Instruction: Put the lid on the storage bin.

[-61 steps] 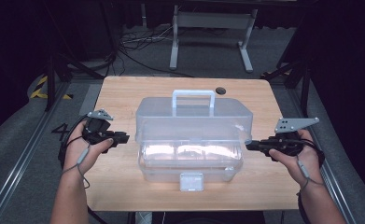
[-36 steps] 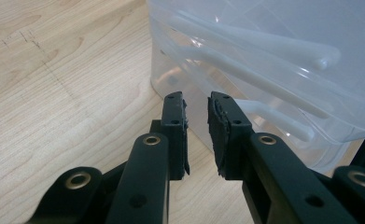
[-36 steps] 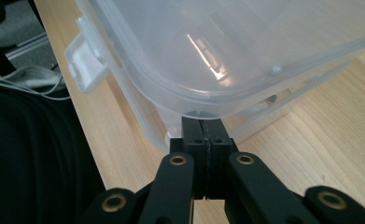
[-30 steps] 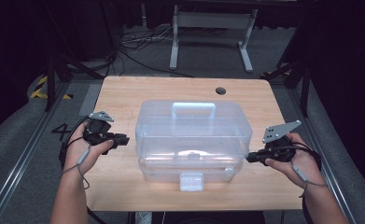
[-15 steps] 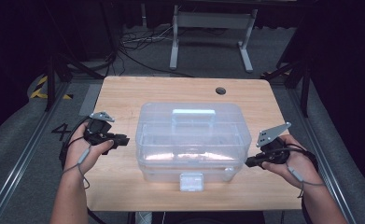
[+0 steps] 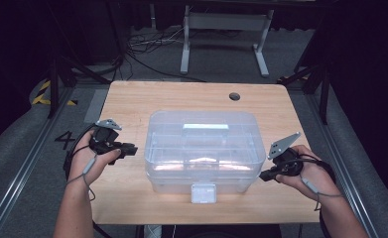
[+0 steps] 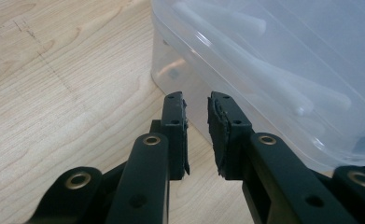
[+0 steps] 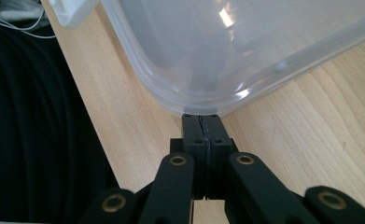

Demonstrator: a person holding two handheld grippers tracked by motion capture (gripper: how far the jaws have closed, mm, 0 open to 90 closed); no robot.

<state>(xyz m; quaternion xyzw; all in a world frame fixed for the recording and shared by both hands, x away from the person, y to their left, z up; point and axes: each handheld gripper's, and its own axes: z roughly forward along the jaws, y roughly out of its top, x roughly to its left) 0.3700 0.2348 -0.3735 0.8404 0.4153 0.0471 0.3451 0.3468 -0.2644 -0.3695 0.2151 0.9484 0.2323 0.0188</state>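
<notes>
Since the earlier frame, the right gripper (image 6: 264,175) has been lowered to the clear lidded plastic storage box's (image 6: 201,148) near corner. Its jaws are pressed shut, empty, tips touching the box; the left gripper (image 6: 132,148), slightly parted and empty, is held just beside the box.

A wooden table (image 6: 132,106) is seen standing on a grey floor (image 6: 18,148), its pale grain running across the top. A small round dark hole (image 6: 234,96) is set into the tabletop near the far right corner. Beyond the far edge, a grey metal stand (image 6: 224,29) with two legs is placed on the floor. A tangle of dark cables (image 6: 142,47) is spread beside it. Yellow and black hazard tape (image 6: 45,91) is laid on the floor at the left, near a metal rail (image 6: 28,163).
</notes>
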